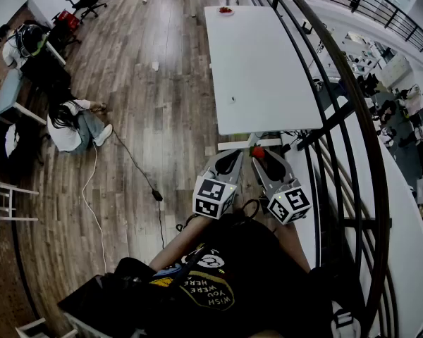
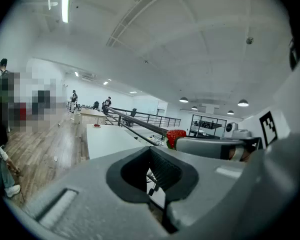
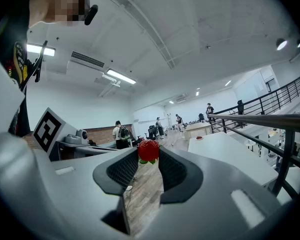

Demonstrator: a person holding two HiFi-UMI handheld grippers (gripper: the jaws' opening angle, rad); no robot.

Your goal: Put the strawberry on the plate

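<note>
Black T-shirt (image 1: 254,266) with yellow print

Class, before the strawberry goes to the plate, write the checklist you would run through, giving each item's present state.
1. Strawberry pinched in the right hand-held gripper tips: ok.
2. Plate visible, at the table far end: ok.
3. Plate bare: not ok, something red lies on it.
4. Plate within reach from here: probably not ok.
5. Left hand-held gripper empty: ok.
6. Grip firm enough: cannot tell.
</note>
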